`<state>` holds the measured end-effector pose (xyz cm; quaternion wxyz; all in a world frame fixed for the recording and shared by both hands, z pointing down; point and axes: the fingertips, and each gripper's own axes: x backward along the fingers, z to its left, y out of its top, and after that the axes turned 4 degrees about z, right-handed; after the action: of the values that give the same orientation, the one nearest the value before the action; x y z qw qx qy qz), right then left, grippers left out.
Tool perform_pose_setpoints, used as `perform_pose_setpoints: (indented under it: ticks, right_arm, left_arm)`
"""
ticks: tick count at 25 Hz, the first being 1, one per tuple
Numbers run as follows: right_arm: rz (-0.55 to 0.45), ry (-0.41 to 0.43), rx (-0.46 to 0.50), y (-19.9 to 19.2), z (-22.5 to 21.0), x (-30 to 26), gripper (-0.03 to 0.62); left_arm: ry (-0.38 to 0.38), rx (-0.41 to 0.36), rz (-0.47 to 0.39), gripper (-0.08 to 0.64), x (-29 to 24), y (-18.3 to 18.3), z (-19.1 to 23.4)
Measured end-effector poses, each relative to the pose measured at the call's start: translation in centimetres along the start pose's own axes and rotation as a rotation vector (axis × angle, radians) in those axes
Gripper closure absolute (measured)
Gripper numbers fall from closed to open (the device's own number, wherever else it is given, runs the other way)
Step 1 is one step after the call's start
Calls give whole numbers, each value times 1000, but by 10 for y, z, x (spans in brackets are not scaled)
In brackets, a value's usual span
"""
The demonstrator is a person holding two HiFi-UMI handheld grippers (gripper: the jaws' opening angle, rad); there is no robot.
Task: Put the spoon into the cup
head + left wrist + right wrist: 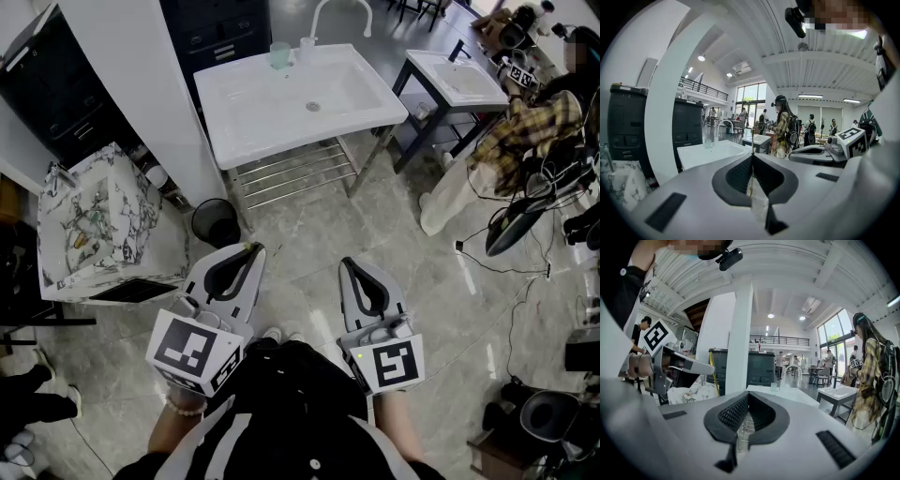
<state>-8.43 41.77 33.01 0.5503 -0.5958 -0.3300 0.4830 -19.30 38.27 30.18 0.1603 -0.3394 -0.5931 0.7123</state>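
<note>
In the head view, you are holding the left gripper (pixel 251 248) and the right gripper (pixel 348 263) side by side over the tiled floor (pixel 309 225). Both are aiming toward the white sink (pixel 272 103). The cup (pixel 280 54) is standing on the sink's back rim, well apart from both grippers.

In the left gripper view, the jaws are pressing together with nothing between them, and the cup (pixel 708 143) is sitting on the sink far ahead.

In the right gripper view, the jaws are also meeting at their tips, empty, with the cup (pixel 774 387) ahead on the sink.
</note>
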Motion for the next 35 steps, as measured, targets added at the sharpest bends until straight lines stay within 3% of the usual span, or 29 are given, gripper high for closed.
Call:
perform_pose_setpoints:
  ticks: [8,14,19,26,35]
  right_arm:
    - [2,-8,-3,0,-3,1,592]
    - [-20,-44,-70,2,-18,8,592]
    - [-5,-22,-109,-6,-25,10,592]
    - [-27,6,-43,-6,-22,22,592]
    - [-46,26,-38,-5,-26,38,592]
  left_arm:
    - [-4,-1,-2,555,-3,1,-1]
    - [10,2,2,555,-2,4,-5]
    - [28,7,6,555,0,0,-10]
    - [48,11,-11,555,4,-3,-23]
    - [56,5,-35,555,5,2,-43]
